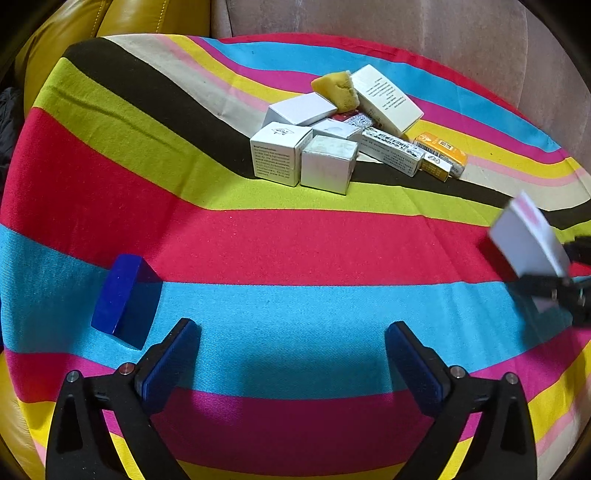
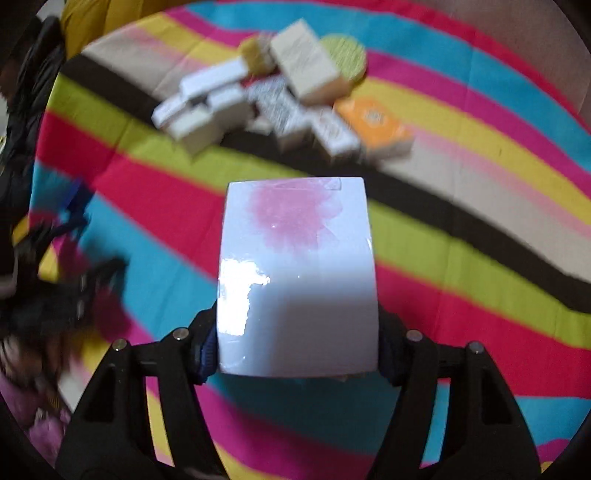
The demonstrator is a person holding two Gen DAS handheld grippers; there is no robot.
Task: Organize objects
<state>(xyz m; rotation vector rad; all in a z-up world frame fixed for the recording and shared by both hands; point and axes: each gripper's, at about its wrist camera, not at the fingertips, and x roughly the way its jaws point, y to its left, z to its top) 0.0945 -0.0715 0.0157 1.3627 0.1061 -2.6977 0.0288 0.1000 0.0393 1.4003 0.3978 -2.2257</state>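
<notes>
My right gripper (image 2: 297, 347) is shut on a white box with a pink flower print (image 2: 297, 273) and holds it above the striped cloth; the box also shows at the right edge of the left wrist view (image 1: 528, 236). My left gripper (image 1: 291, 354) is open and empty, low over the blue stripe. A blue block (image 1: 125, 299) lies just left of its left finger. A pile of small boxes (image 1: 325, 147) with a yellow sponge (image 1: 338, 88) and an orange box (image 1: 441, 151) sits further back; it appears blurred in the right wrist view (image 2: 280, 99).
The striped cloth (image 1: 295, 243) covers a rounded surface. Yellow leather cushions (image 1: 110, 18) rise behind on the left, a pink-brown backrest (image 1: 443, 33) on the right. A green round item (image 2: 345, 55) lies behind the pile.
</notes>
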